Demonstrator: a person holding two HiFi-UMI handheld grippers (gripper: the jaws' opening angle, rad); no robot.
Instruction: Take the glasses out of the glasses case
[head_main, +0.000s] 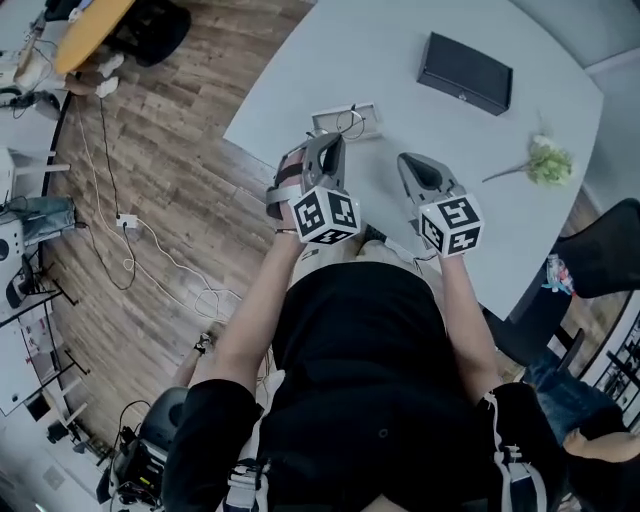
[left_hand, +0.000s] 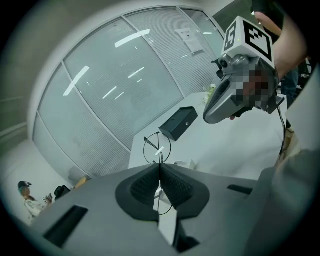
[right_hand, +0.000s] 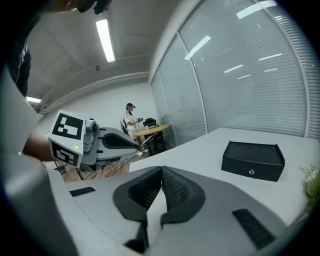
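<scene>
Plainly the weak spot is the grip itself: the left gripper (left_hand: 160, 166) has its jaws pressed almost together on one thin wire of the glasses (left_hand: 157, 147). One round lens stands up past the tips while the rest hangs below them. With so little metal between the pads, the frame could probably pivot or slip out on a quick swing, and a harder squeeze might bend it.

In the head view the glasses (head_main: 351, 122) sit at the tip of the left gripper (head_main: 335, 140), over a small pale tray (head_main: 330, 120) at the table's (head_main: 450, 160) near-left edge. I take the tray to be the case, though I can't be sure, and a trailing arm could catch its rim.

The right gripper (right_hand: 161, 170) is closed with nothing between its jaws. It hangs just right of the left one, so a careless move could knock the frame. The black box (head_main: 465, 72) lies far off to the right, well apart from both.
</scene>
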